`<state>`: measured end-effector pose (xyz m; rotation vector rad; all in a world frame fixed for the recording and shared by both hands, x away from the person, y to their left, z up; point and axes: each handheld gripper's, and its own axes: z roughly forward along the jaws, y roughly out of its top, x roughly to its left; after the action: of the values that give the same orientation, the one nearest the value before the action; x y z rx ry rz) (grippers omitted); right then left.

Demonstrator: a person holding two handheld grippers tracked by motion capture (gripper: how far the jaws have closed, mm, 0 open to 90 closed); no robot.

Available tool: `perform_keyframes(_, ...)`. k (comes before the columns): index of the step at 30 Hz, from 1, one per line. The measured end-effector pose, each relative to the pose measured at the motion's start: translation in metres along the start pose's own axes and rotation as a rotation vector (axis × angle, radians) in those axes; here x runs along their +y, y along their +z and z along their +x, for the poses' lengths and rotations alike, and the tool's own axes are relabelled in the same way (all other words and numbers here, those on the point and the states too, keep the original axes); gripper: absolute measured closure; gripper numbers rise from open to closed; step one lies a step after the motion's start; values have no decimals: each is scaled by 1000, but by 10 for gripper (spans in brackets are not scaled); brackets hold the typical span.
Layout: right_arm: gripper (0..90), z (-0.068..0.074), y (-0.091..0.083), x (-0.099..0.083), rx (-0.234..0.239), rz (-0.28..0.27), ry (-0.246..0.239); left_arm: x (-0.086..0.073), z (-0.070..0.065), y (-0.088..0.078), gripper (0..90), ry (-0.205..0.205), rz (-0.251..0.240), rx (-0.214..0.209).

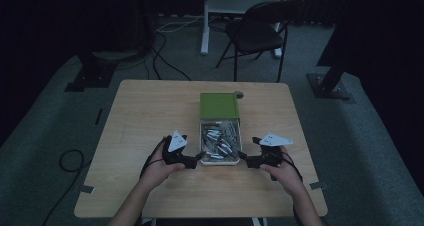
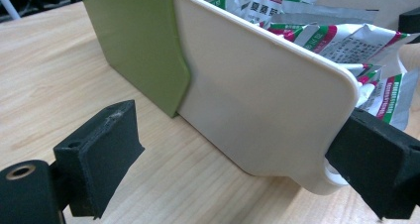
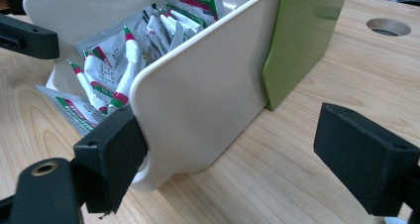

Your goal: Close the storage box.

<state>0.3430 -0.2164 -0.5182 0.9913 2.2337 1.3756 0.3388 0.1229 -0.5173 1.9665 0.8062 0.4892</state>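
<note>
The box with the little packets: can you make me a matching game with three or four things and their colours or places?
Things:
1. sleeve
2. drawer
3. packets
4. chair

Matches:
A. cream
B. green
C. behind the table
D. inside the drawer

Pairs: 1-B, 2-A, 3-D, 4-C

Smooth plastic box, glossy foil sachets
</note>
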Motion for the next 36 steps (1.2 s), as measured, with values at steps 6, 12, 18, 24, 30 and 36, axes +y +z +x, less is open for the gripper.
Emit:
perform_keyframes(6, 132, 2, 2, 1, 2, 3, -6, 1, 4, 0, 89, -1, 3, 17)
perform_keyframes(12, 129, 2, 6, 5, -3, 6, -21, 2, 9, 2, 89, -1, 6, 31)
perform_keyframes(18, 130, 1, 7, 7, -12, 8, -22, 3, 8, 4, 89, -3, 4, 40)
perform_keyframes(24, 130, -1, 7, 8, -24, 12, -17, 5, 9, 6, 89, -3, 13, 35)
perform_keyframes(30, 130, -4, 8, 9, -37, 10, -9, 8, 9, 8, 89, 10, 22, 39)
perform_keyframes(36, 130, -8, 10, 11, -52, 10, 3, 9, 10, 12, 89, 3, 27, 31)
